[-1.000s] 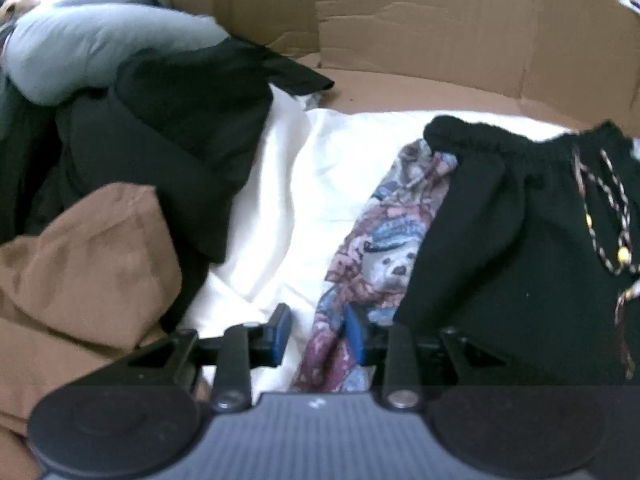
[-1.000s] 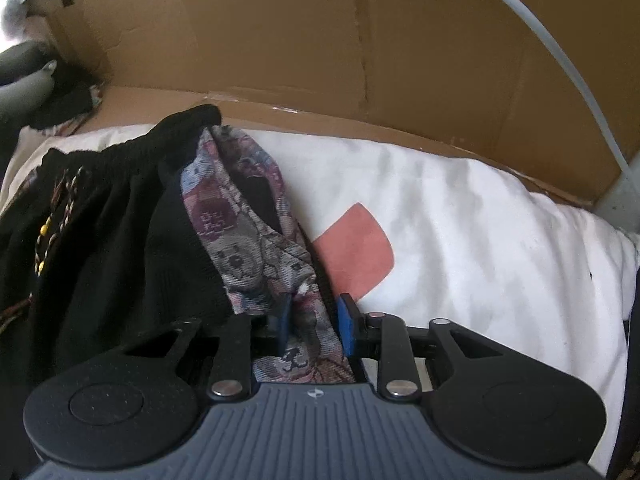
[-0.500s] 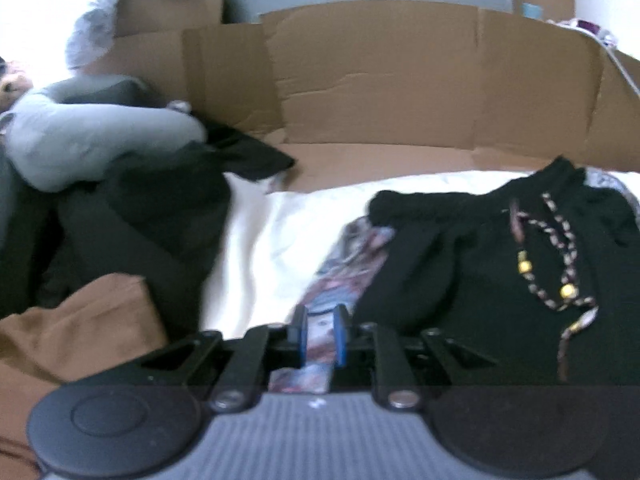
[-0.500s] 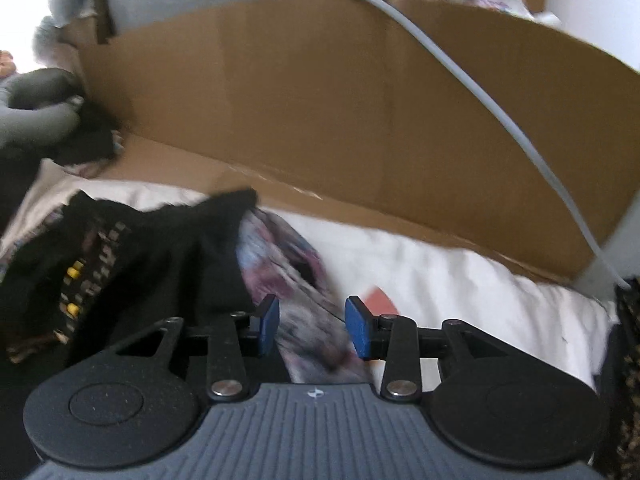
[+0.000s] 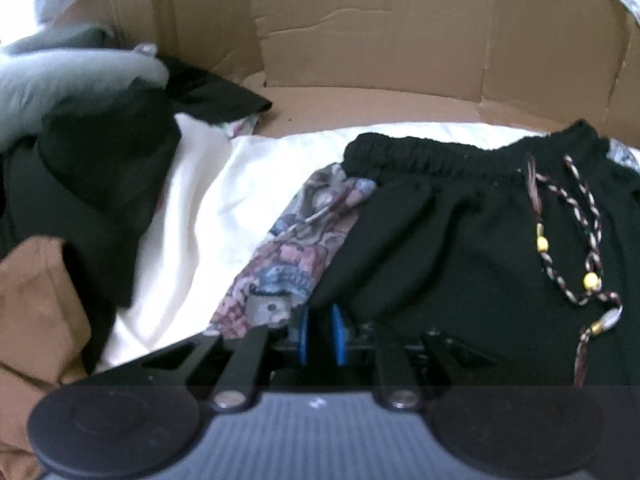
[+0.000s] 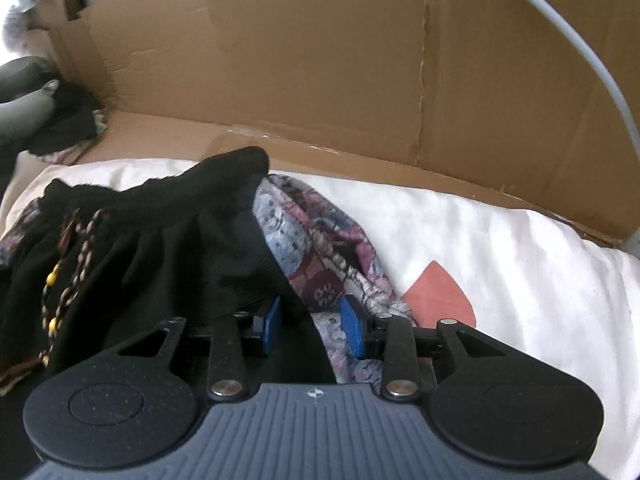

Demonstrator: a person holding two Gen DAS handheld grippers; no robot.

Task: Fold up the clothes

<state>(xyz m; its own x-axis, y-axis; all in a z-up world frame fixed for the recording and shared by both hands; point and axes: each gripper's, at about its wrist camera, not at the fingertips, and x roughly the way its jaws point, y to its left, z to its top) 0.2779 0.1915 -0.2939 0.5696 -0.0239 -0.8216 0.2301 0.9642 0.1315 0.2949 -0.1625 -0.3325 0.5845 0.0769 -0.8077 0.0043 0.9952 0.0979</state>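
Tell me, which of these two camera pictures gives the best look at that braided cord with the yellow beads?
The left wrist view. There the braided cord hangs in full against the black shorts, both yellow beads and the tasselled end visible. The right wrist view shows it only at the left edge, bunched, dim and partly cut off.

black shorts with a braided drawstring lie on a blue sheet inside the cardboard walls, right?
Not quite: the sheet is white, not blue, as the right wrist view shows. The rest holds: the black shorts with the braided drawstring lie on it, inside the cardboard walls.
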